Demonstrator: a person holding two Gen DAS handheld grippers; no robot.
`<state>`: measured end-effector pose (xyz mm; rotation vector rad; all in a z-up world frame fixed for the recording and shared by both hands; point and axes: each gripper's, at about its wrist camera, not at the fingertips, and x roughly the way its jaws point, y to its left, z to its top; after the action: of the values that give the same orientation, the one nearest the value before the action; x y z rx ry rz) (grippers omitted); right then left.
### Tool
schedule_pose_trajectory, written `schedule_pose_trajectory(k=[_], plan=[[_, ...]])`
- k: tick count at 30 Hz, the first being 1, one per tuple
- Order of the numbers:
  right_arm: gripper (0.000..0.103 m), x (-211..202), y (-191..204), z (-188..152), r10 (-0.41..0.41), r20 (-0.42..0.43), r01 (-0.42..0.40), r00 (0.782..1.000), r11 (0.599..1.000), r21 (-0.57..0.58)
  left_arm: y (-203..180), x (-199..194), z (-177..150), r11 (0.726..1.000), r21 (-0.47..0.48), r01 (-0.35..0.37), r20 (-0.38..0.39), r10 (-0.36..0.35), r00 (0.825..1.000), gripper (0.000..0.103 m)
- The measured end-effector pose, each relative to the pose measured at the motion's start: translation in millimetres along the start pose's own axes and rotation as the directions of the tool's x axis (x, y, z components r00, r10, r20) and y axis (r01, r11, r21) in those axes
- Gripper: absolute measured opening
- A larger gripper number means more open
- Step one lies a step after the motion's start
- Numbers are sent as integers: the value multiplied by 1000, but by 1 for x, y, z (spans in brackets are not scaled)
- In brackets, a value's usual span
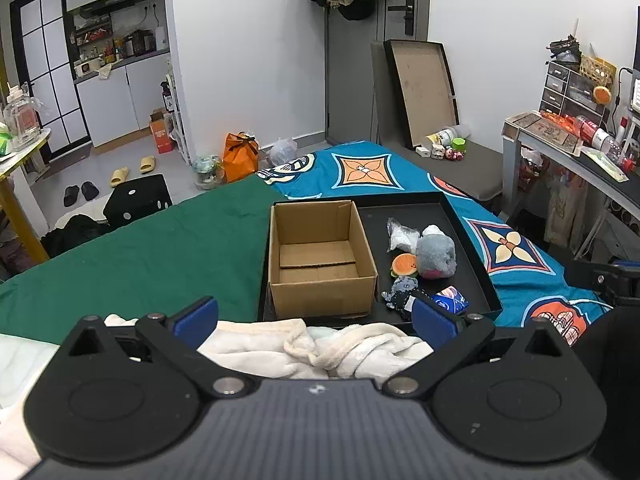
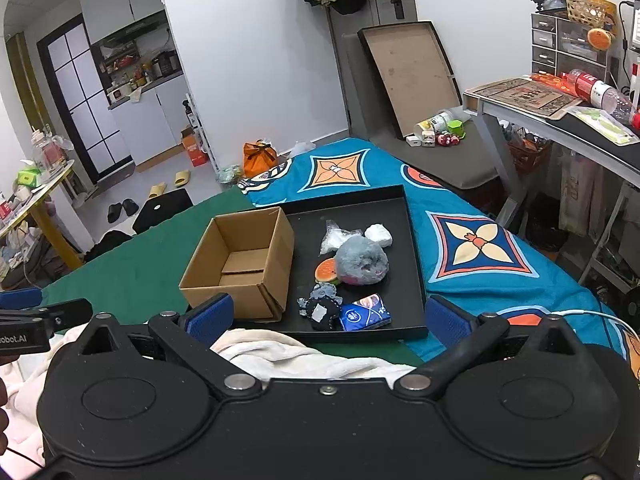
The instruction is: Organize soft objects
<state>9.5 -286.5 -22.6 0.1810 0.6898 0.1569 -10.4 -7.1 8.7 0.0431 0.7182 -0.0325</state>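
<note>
An empty cardboard box (image 1: pixel 320 256) (image 2: pixel 240 264) stands in the left part of a black tray (image 1: pixel 464 248) (image 2: pixel 408 248) on the bed. Beside it in the tray lie a grey plush (image 1: pixel 436 257) (image 2: pixel 361 261), a watermelon-slice toy (image 1: pixel 404 265) (image 2: pixel 327 270), a white plastic bag (image 1: pixel 402 236) (image 2: pixel 335 236), a dark patterned plush (image 1: pixel 400 292) (image 2: pixel 322 306) and a blue packet (image 1: pixel 450 300) (image 2: pixel 366 312). My left gripper (image 1: pixel 316 320) is open and empty, short of the tray. My right gripper (image 2: pixel 328 320) is open and empty, over the tray's near edge.
A cream fleece blanket (image 1: pixel 312 346) (image 2: pixel 280 354) lies bunched under both grippers. The bed has a green sheet (image 1: pixel 140 248) and a blue patterned cover (image 2: pixel 480 248). A desk (image 2: pixel 560 120) stands at right. A black cube stool (image 1: pixel 138 198) and slippers sit on the floor at left.
</note>
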Motion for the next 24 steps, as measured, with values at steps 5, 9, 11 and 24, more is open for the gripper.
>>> schedule_pose_trajectory(k=[5, 9, 11, 24], plan=[[103, -1, 0, -1, 2, 0, -2, 1000, 1000, -4, 2, -1, -1, 1000, -7, -1, 0, 1, 1000, 102], [103, -2, 0, 0, -2, -3, 1, 1000, 1000, -7, 3, 1, -2, 1000, -19, 5, -4, -5, 1000, 102], [103, -2, 0, 0, -3, -3, 3, 1000, 1000, -7, 4, 1, -4, 1000, -15, 5, -3, -5, 1000, 102], [103, -2, 4, -2, -19, -6, 18, 1000, 999, -30, 4, 2, -2, 1000, -6, 11, -10, -11, 1000, 102]])
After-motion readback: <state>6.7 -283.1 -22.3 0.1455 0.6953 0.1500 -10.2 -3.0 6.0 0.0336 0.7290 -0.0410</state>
